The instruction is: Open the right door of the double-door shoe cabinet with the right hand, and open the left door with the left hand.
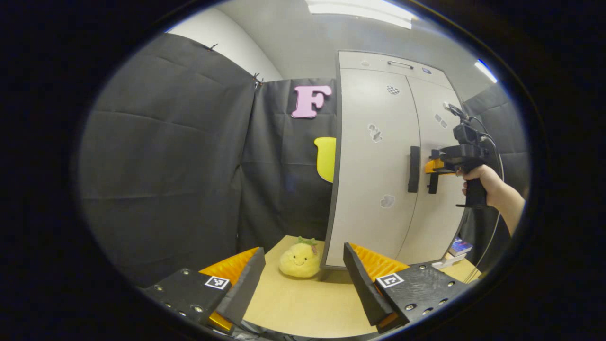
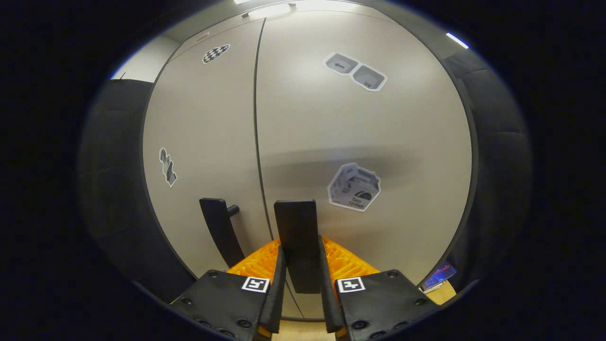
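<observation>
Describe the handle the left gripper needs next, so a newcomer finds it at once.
Start at the tall pale shoe cabinet on the wooden table. Two dark vertical bar handles flank the seam between its doors. The left door handle is the free one; the right door handle is clamped between the right gripper fingers.

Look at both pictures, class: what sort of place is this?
Probably a staged recording booth, not a home: black cloth walls surround a pale two-door cabinet on a wooden table, with a plush toy beside it.
</observation>
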### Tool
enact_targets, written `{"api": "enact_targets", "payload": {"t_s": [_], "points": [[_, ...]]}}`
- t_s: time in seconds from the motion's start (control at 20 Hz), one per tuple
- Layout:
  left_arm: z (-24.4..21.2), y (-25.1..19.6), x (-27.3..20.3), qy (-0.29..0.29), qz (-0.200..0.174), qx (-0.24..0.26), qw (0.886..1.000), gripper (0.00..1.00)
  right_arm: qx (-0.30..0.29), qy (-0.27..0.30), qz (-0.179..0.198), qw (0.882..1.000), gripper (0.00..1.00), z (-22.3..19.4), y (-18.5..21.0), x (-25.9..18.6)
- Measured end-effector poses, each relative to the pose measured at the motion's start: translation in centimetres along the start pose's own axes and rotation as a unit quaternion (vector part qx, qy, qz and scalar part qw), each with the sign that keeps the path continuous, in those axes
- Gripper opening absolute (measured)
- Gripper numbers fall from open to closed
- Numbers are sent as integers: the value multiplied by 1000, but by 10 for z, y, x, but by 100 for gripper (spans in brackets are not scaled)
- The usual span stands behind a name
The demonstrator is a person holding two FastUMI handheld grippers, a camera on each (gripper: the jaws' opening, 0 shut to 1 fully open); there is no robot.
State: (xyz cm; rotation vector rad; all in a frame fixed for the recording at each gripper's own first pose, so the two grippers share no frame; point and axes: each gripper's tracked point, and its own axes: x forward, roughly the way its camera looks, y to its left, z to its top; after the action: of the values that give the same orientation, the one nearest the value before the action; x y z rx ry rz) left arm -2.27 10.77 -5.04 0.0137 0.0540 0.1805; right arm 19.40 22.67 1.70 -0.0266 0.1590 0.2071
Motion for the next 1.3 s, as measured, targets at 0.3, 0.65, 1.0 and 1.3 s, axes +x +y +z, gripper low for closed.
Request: {"api": "enact_targets", "payload": {"t_s": [0.3, 0.65, 1.0, 1.3], "points": [[3, -6, -3, -6, -8, 18, 1000, 96, -26, -19, -21, 999, 31, -2, 1, 2], [3, -22, -4, -5, -28, 21, 999, 96, -21, -8, 16, 1000, 8, -3, 1, 2], [5, -35, -12, -7, -36, 29, 999, 96, -20, -9, 25, 999, 8, -3, 1, -3], [-1, -42, -22, 7, -35, 15, 999, 96, -19, -7, 55, 998, 8, -6, 1, -21]]}}
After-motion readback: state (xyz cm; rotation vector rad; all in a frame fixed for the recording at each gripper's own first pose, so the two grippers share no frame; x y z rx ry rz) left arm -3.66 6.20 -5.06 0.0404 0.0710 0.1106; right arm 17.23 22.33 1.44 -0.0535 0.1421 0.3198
